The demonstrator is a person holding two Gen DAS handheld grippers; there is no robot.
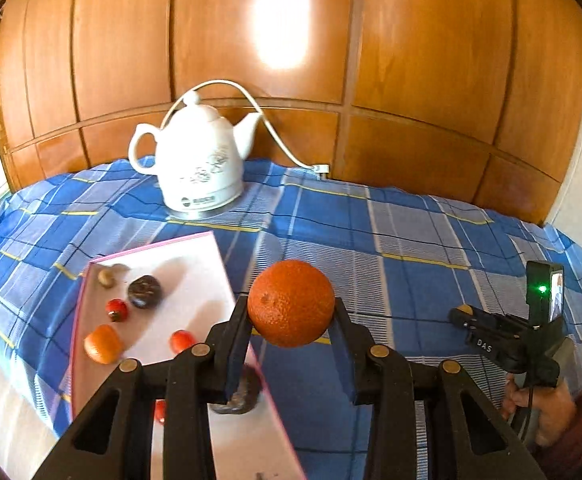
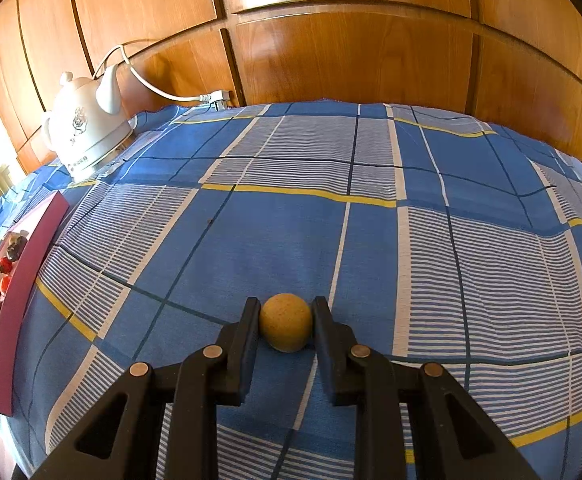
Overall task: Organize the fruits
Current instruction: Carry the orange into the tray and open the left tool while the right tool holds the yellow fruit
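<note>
My left gripper (image 1: 291, 312) is shut on a big orange (image 1: 291, 303) and holds it in the air, just right of a pink-rimmed white tray (image 1: 195, 252). In the tray lie several small fruits: a small orange (image 1: 103, 343), red ones (image 1: 117, 309) and a dark one (image 1: 144, 290). My right gripper (image 2: 285, 322) is shut on a small yellow-brown round fruit (image 2: 285, 322) that rests on the checked cloth. In the left wrist view the right gripper (image 1: 461, 316) sits low at the right, with a hand (image 1: 547, 404) on its grip.
A blue checked cloth (image 2: 371, 240) covers the table. A white kettle (image 1: 199, 160) with its cord stands at the back, near the wooden panelled wall (image 1: 411, 60). In the right wrist view the tray (image 2: 23, 280) lies at the far left edge.
</note>
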